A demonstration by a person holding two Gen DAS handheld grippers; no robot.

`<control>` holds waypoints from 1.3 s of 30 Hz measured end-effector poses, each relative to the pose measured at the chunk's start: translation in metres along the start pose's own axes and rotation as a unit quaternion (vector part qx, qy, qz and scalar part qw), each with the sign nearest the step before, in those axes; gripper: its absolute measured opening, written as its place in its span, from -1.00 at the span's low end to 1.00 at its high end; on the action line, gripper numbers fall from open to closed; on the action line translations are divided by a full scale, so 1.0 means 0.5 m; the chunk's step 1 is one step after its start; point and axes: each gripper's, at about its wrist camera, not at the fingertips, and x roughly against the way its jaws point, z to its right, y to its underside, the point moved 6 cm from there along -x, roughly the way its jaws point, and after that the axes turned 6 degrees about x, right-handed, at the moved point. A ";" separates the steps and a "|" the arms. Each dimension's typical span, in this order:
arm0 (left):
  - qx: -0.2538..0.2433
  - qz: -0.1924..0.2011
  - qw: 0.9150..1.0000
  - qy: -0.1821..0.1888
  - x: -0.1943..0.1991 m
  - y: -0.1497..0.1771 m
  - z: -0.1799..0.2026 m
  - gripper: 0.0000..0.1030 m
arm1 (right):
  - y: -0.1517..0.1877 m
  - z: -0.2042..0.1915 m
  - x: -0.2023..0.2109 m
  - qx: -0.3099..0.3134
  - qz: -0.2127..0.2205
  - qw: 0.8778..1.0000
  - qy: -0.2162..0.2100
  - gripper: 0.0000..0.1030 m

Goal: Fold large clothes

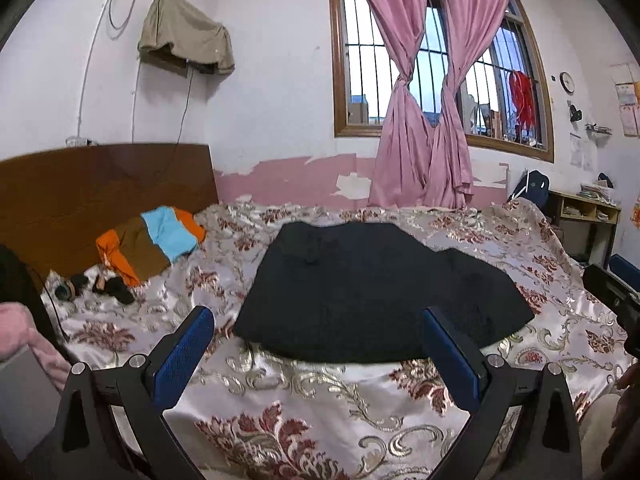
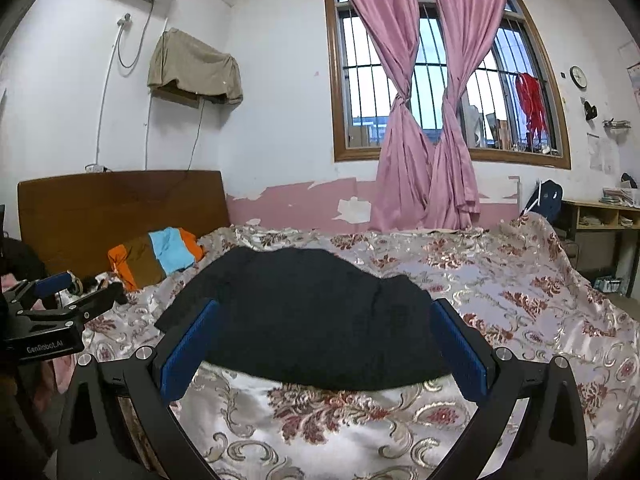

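From the left wrist we hold our left gripper (image 1: 318, 354) spread wide and empty above the bed's (image 1: 304, 392) near edge, ready for the one black garment (image 1: 372, 292) lying flat mid-bed. From the right wrist, our right gripper (image 2: 326, 354) gapes empty too; two grippers, one garment.

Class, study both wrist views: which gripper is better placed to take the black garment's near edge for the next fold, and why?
Probably the right gripper: it is open and the black garment lies centred between its fingers. The left gripper, also open, sees the garment offset toward its right finger.
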 end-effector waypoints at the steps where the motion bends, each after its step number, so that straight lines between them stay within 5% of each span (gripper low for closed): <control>1: 0.002 -0.004 1.000 -0.002 -0.003 0.008 -0.002 1.00 | 0.005 -0.003 0.001 0.000 0.000 1.000 0.002 0.97; 20: 0.003 -0.020 1.000 -0.018 -0.035 0.073 -0.006 1.00 | 0.081 -0.023 -0.010 0.016 -0.031 0.999 -0.002 0.97; 39: 0.024 -0.041 0.999 -0.024 -0.084 0.153 -0.004 1.00 | 0.188 -0.005 -0.072 0.013 -0.115 0.993 0.004 0.97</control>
